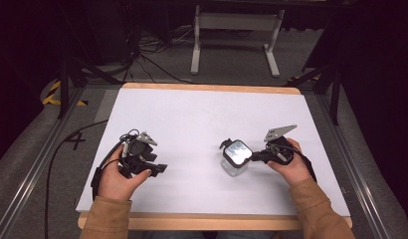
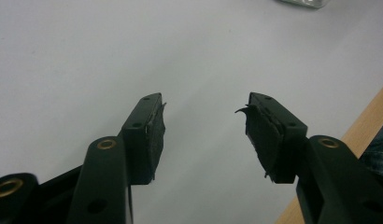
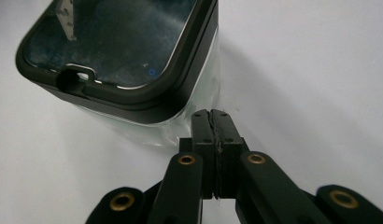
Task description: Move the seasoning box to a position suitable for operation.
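Sitting toward the white table's (image 1: 192, 114) near right corner, the clear square-sided container with a dark-rimmed lid (image 1: 236, 157) is standing upright. The right gripper (image 3: 212, 116) is pressing its jaws together, tips touching its side. The left gripper (image 2: 203, 121) is holding its jaws wide near the near edge.

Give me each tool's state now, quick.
Left tool: open, nothing between its jaws.
Right tool: shut, empty, its tip against the clear jar.

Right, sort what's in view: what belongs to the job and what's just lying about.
In play:
- clear container with dark lid
- right tongs, shut, tips at its side
- left tongs, open, apart from it

Lying about:
- floor cables
- white stand
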Demonstrator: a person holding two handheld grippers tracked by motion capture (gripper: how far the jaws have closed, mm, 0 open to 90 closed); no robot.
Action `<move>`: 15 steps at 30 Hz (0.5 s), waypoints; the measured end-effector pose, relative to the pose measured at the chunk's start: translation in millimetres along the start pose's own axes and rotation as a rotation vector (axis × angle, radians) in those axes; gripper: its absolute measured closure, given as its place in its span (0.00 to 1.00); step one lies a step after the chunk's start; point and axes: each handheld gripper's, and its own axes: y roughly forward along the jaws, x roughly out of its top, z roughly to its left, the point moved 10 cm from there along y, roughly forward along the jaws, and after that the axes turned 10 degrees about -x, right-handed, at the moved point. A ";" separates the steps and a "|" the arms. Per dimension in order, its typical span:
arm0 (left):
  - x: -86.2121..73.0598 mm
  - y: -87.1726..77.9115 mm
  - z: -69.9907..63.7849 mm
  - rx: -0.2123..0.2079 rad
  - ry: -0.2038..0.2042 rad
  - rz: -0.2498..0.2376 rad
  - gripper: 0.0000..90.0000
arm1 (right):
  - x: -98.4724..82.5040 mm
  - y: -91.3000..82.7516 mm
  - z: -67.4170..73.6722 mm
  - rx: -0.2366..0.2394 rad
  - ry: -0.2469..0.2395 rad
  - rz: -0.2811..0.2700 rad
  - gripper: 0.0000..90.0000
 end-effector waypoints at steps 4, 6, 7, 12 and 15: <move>1.9 0.3 -0.4 -0.001 0.003 -0.003 0.53 | -3.5 2.3 1.9 0.002 -0.005 0.014 1.00; 3.7 0.9 -1.1 -0.004 0.002 -0.011 0.53 | -4.6 3.0 3.6 0.005 -0.012 0.020 1.00; 4.6 1.2 -1.0 -0.004 0.004 -0.012 0.53 | -5.0 3.6 5.2 0.007 -0.014 0.021 1.00; 9.5 3.8 -2.2 -0.014 0.017 -0.006 0.53 | -10.7 6.8 12.2 0.013 -0.030 0.046 1.00; 13.0 6.3 -2.5 -0.017 0.026 -0.005 0.53 | -14.0 8.1 16.1 0.014 -0.033 0.060 1.00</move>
